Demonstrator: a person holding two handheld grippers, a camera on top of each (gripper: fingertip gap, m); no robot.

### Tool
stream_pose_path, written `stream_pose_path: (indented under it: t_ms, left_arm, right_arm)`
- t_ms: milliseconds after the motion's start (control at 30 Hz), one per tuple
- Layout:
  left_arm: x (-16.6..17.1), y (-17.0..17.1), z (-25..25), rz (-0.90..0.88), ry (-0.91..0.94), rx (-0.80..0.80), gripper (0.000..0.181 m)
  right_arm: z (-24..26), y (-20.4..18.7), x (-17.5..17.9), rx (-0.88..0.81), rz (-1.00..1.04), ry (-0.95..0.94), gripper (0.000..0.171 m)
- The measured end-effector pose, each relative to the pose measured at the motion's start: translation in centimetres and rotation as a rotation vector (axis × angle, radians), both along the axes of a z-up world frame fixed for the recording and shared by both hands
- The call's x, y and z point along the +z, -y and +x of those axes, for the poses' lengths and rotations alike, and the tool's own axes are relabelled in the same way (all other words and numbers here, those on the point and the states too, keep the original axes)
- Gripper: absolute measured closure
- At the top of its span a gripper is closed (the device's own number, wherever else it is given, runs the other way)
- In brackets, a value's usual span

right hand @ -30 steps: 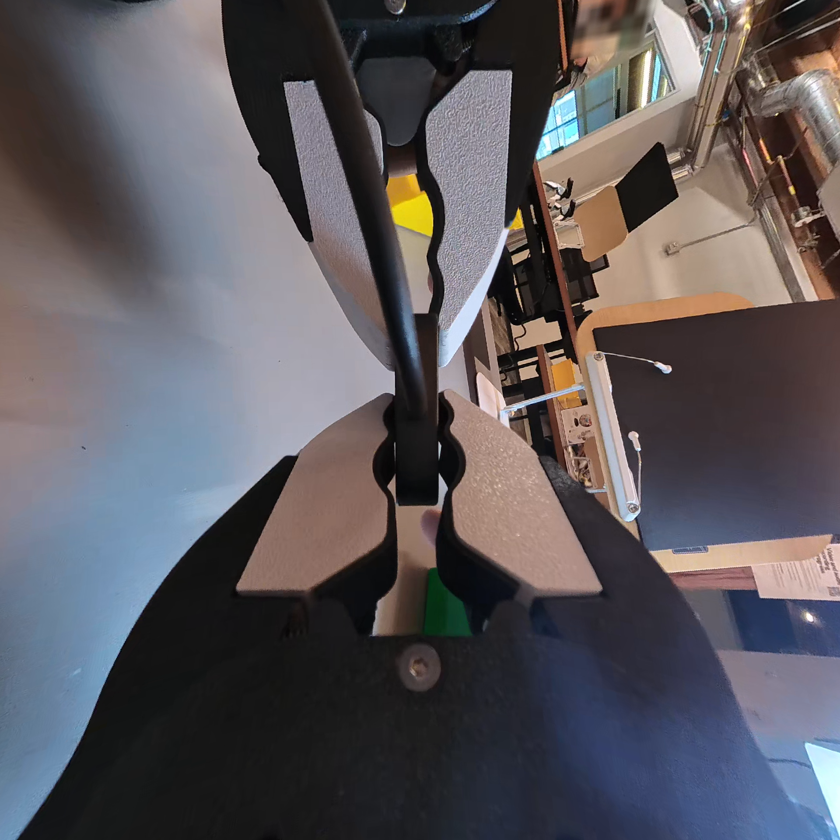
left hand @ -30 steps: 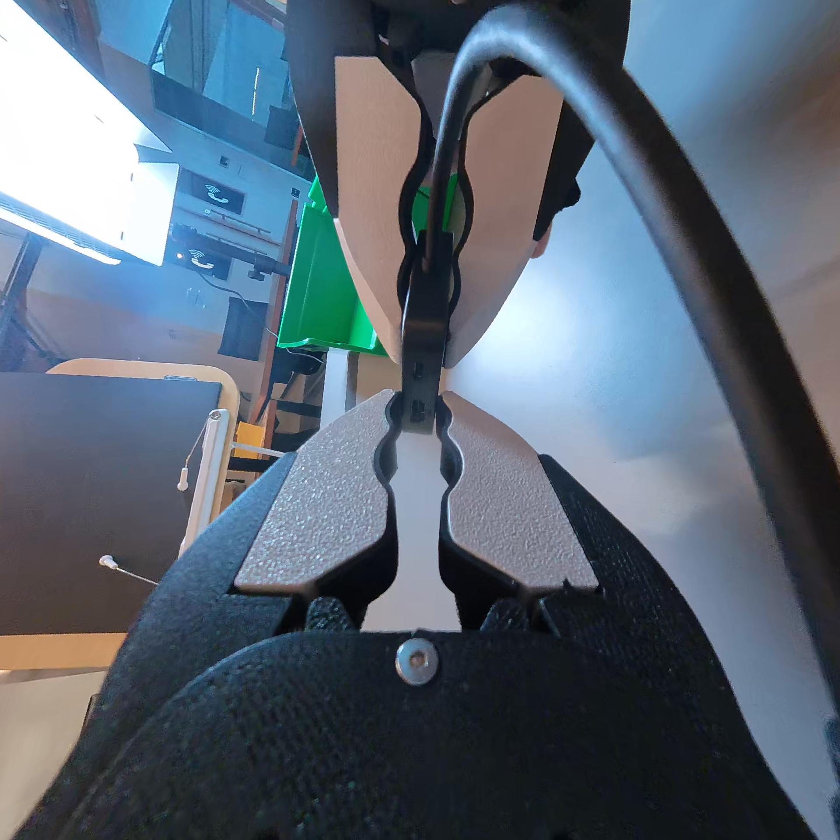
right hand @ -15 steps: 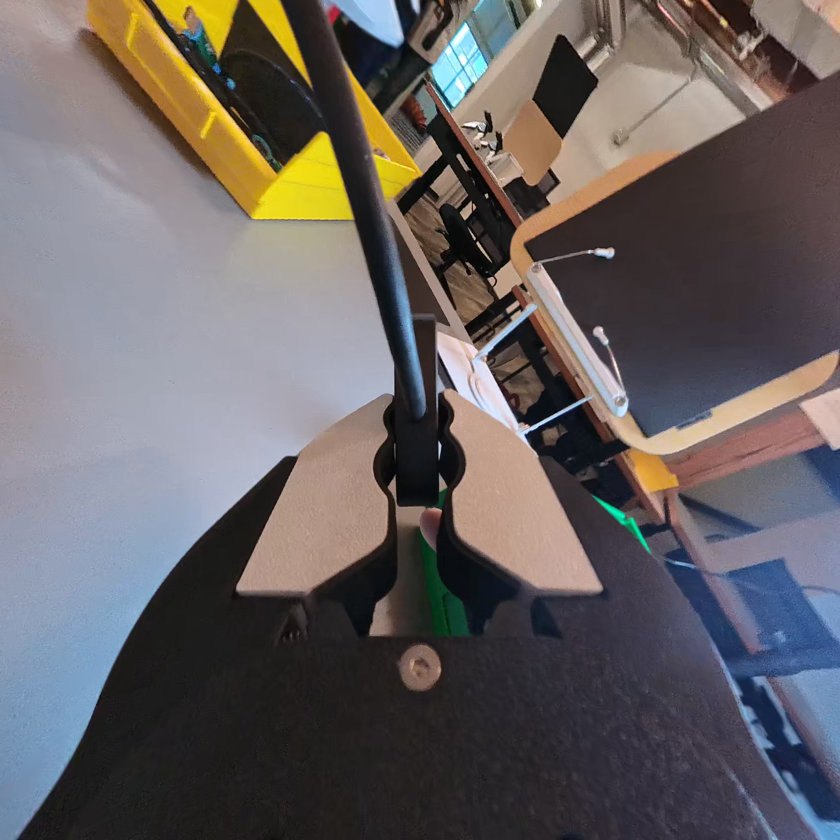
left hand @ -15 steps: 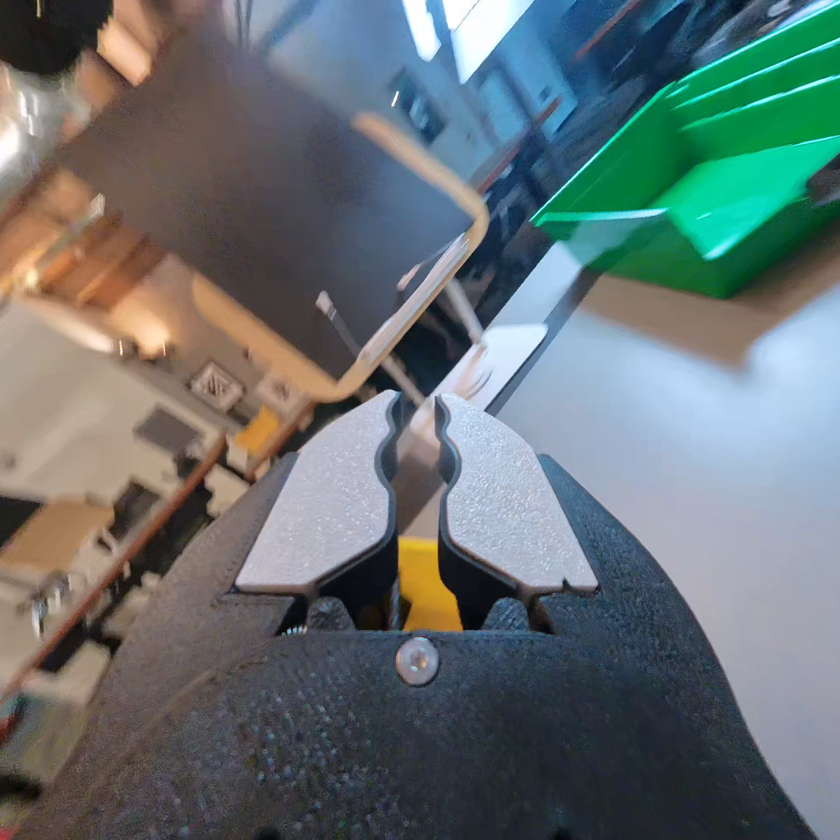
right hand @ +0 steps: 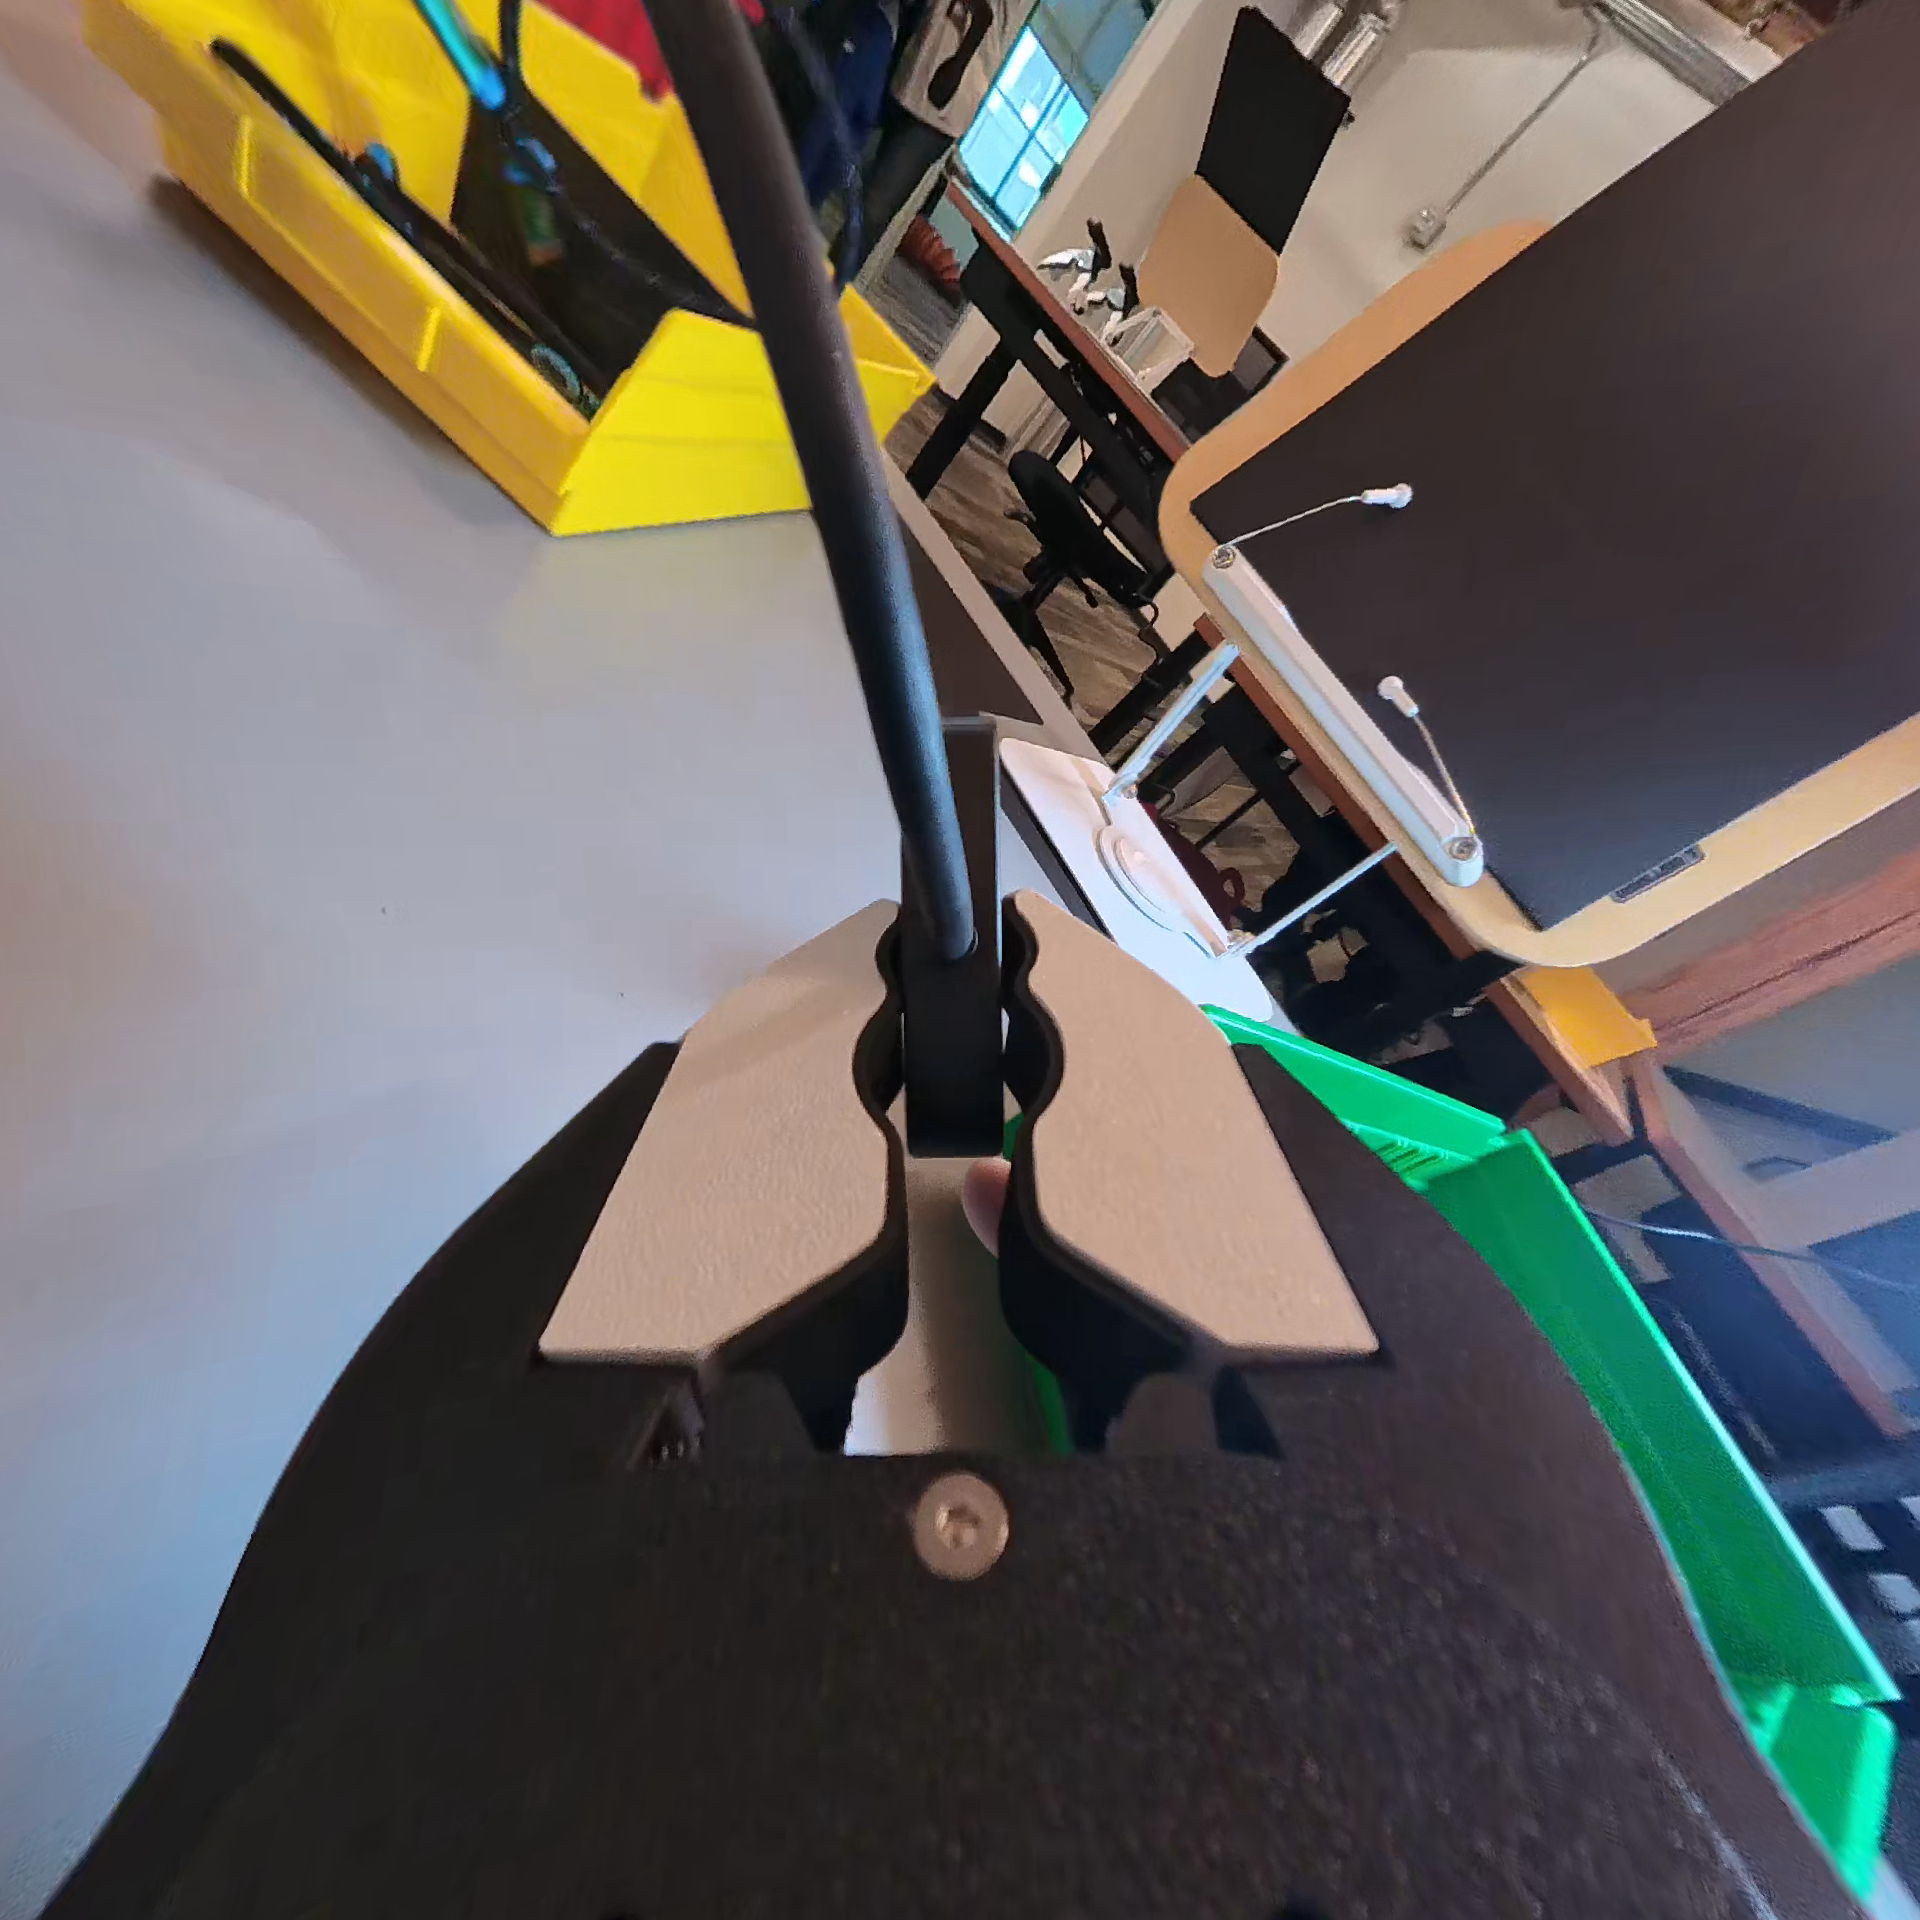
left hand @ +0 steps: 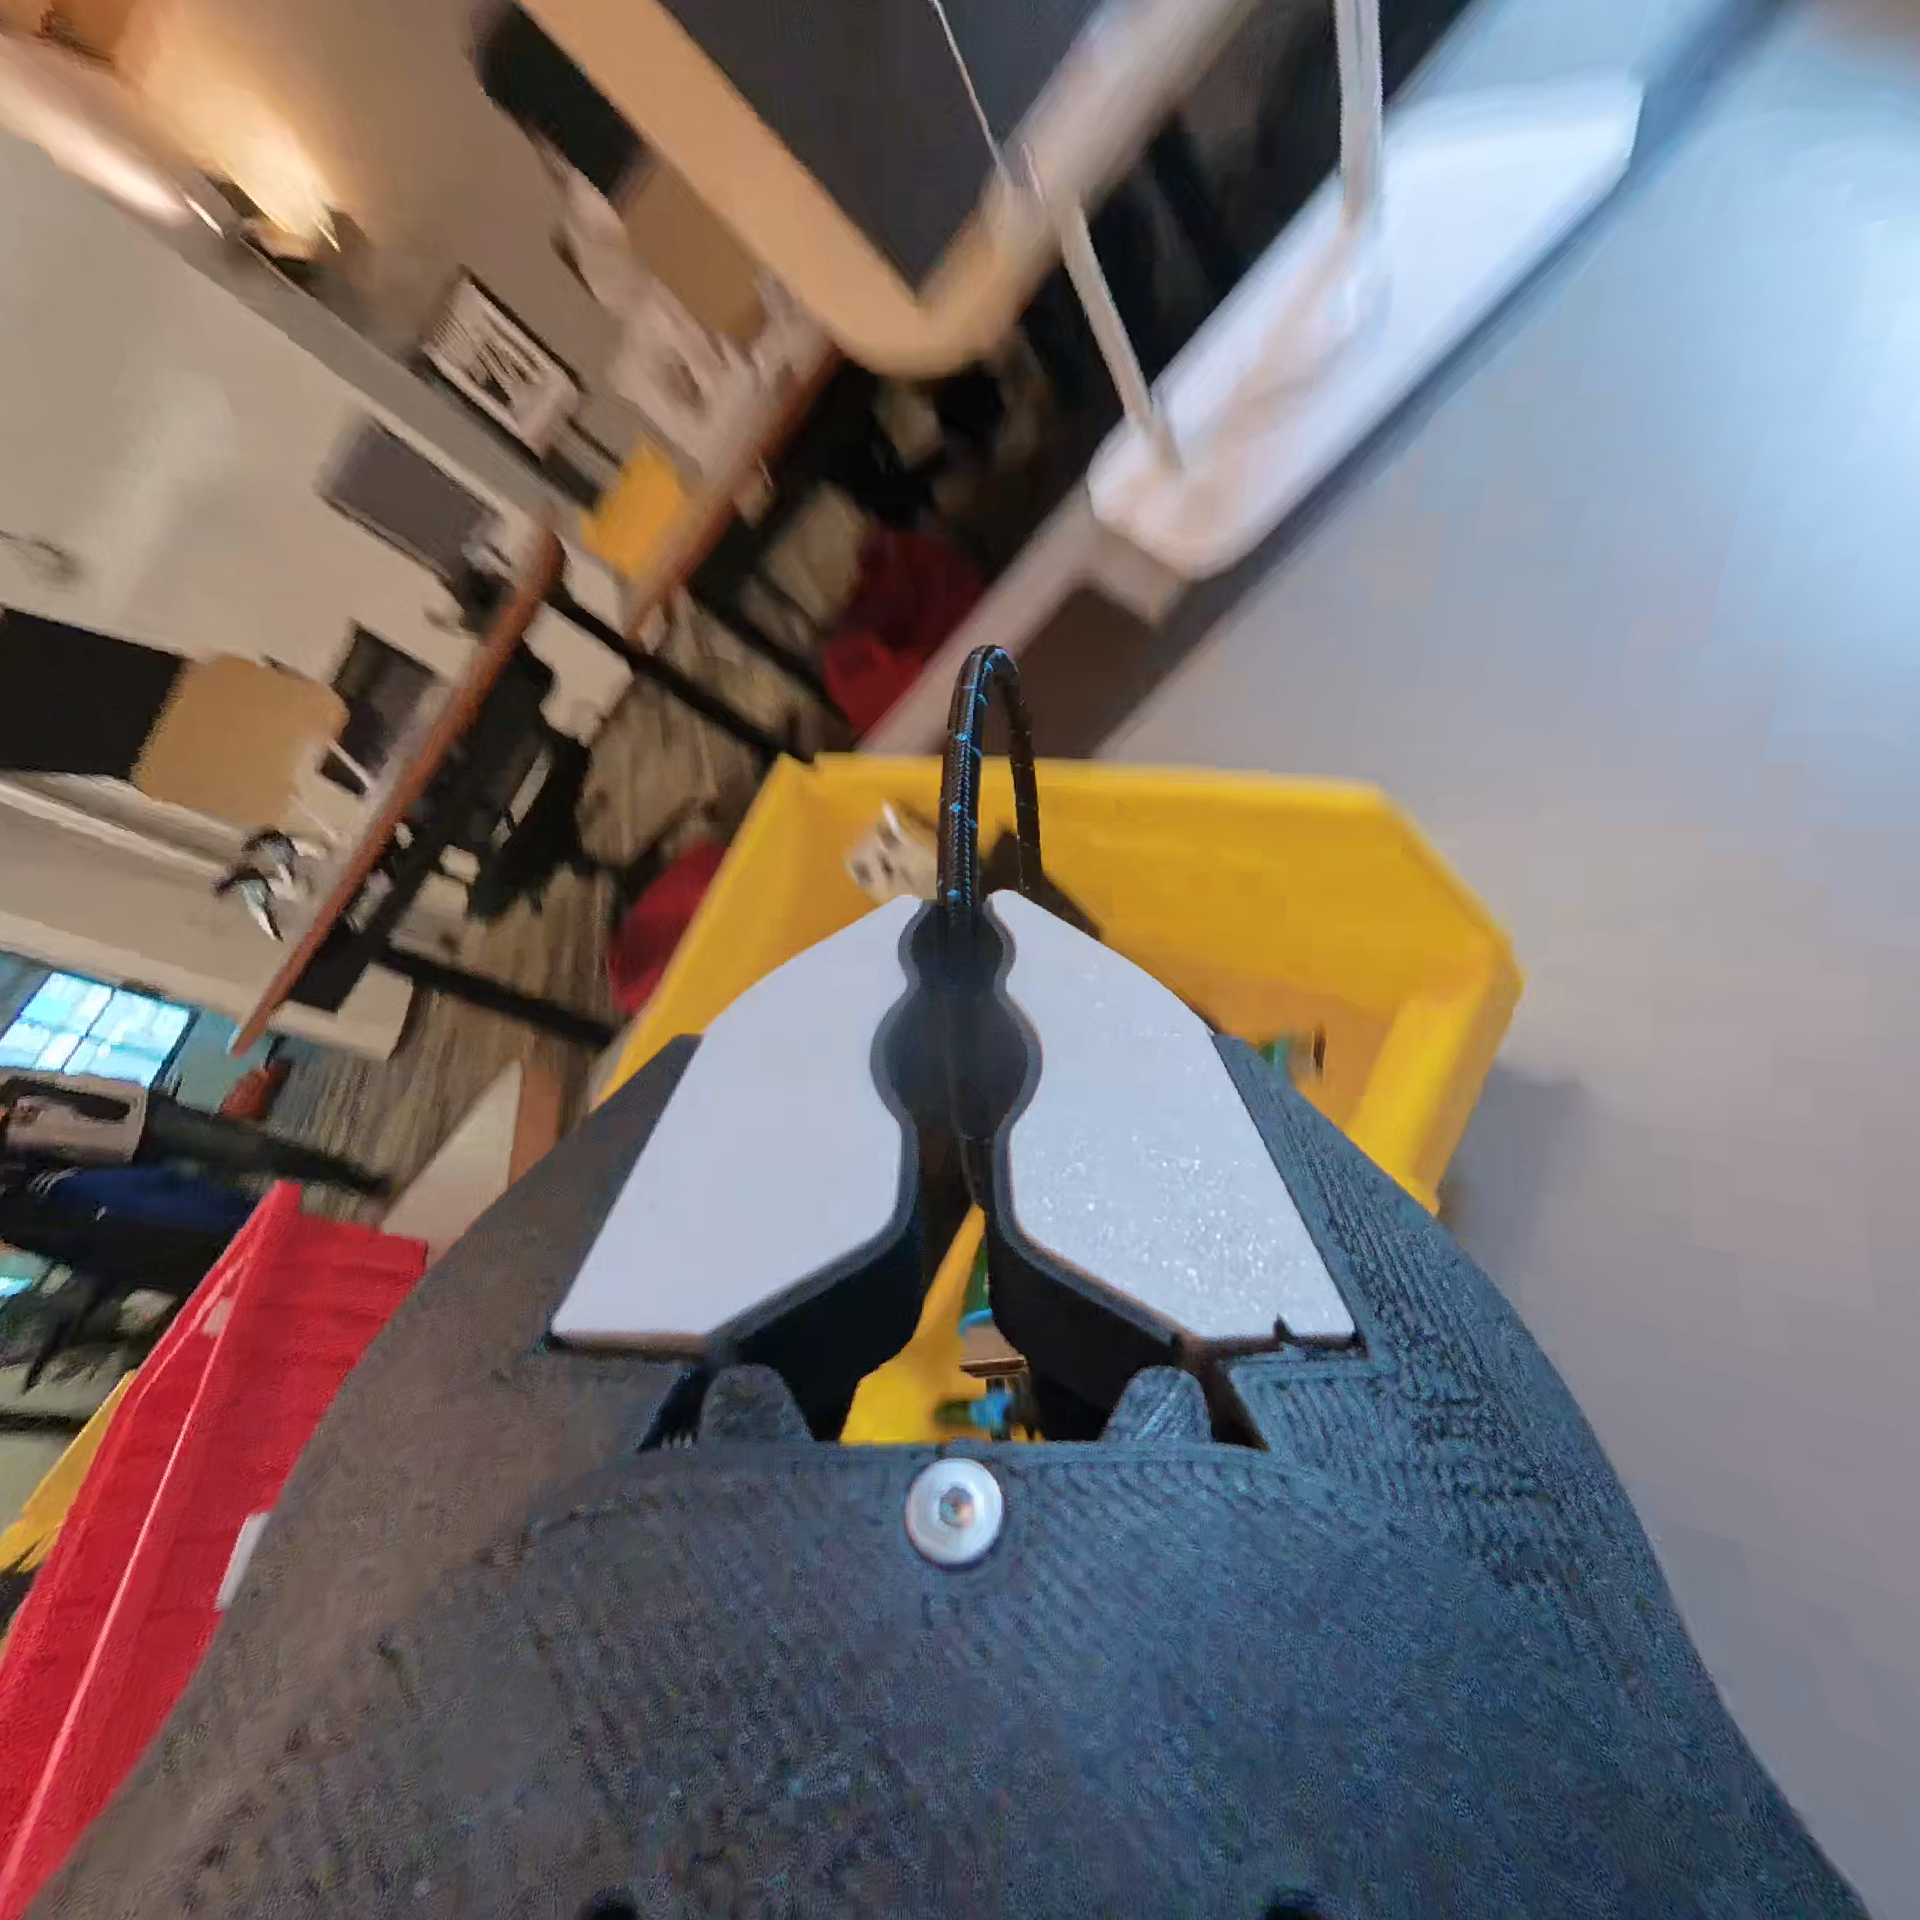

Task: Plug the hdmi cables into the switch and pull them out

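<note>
HDMI cables, two in view, one per gripper. Left wrist view: thin braided black cable (left hand: 979,790), flecked with blue, pinched between the pads of the left gripper (left hand: 952,914), which is clenched on it; the cable arches out past the fingertips at frame centre and drops back toward the yellow bin (left hand: 1299,914) just behind the fingers. Red fabric item (left hand: 187,1455), lower left. Grey table (left hand: 1662,831) fills the right side.

Right wrist view: thick smooth black cable (right hand: 821,416) running from top centre down into its black plug (right hand: 951,1039), which stands upright between the tips of the right gripper (right hand: 951,914), clasped at the pads. Yellow bin (right hand: 665,436), upper left, holding dark items; green bin (right hand: 1621,1403), lower right edge. Grey table (right hand: 312,831), left.

Change from a second ago: the two grippers faced tip to tip, both gripping the same black piece at the thick cable's end; the left then swung away empty toward the yellow bin and now holds the braided cable. The right keeps its plug in an unchanged grip.

Count: cables 2; plugs visible 1; grippers 2; yellow bins 1; green bins 1; switch not identifiable.
</note>
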State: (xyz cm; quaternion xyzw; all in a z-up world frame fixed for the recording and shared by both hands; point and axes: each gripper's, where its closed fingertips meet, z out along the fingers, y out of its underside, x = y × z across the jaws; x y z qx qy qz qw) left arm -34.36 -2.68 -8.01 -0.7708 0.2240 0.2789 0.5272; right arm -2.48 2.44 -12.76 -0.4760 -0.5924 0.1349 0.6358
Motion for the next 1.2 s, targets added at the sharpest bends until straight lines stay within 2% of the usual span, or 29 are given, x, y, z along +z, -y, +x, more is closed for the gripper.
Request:
stream_pose_path:
  t_ms: [67,133,233,333,400,467,567,633,767,867,1000,1133,1200]
  left_arm:
    - [4.8,1.4,2.7,0.203,0.11,-0.131,0.174]
    - [8.3,3.1,6.2,0.333,0.351,-0.331,0.174]
    - [9.8,4.5,10.5,0.286,0.783,-0.622,0.174]
    - [6.9,2.7,13.0,0.106,1.089,-0.702,0.174]
    - [2.8,0.6,14.7,-0.067,1.215,-0.662,0.174]
    - [-2.1,-1.3,16.1,-0.228,1.25,-0.582,0.174]
    - [-7.4,-2.9,17.4,-0.357,1.207,-0.465,0.172]
    - [-9.4,-3.3,17.3,-0.387,1.042,-0.405,0.17]
    - [-8.8,-3.4,16.6,-0.279,0.705,-0.395,0.153]
    - [-7.6,-2.0,19.0,-0.242,0.503,-0.575,0.157]
    - [-11.3,1.6,23.3,-0.464,0.323,-0.807,0.145]
    - [-15.3,2.5,23.3,-0.633,0.149,-0.793,0.133]
    - [-15.9,2.4,23.7,-0.642,0.117,-0.825,0.138]
  right_arm:
    - [0.2,-0.3,0.3,-0.004,-0.045,-0.037,0.157]
    - [0.6,-0.7,0.8,-0.008,-0.089,-0.08,0.157]
    - [1.6,-1.5,2.1,-0.02,-0.138,-0.166,0.157]
    - [2.8,-2.4,3.4,-0.035,-0.179,-0.258,0.157]
    - [3.4,-2.9,3.8,-0.043,-0.203,-0.291,0.157]
    - [3.8,-3.3,3.8,-0.054,-0.208,-0.296,0.157]
    - [3.9,-3.4,3.6,-0.06,-0.197,-0.281,0.157]
    - [3.8,-3.2,3.7,-0.054,-0.19,-0.272,0.157]
    - [3.5,-2.8,3.8,-0.038,-0.18,-0.267,0.157]
    - [3.3,-2.7,3.6,-0.035,-0.182,-0.259,0.157]
    - [3.2,-2.8,3.1,-0.033,-0.185,-0.24,0.157]
    - [2.9,-2.6,2.8,-0.017,-0.19,-0.226,0.157]
    - [2.7,-2.5,2.4,-0.006,-0.193,-0.216,0.157]
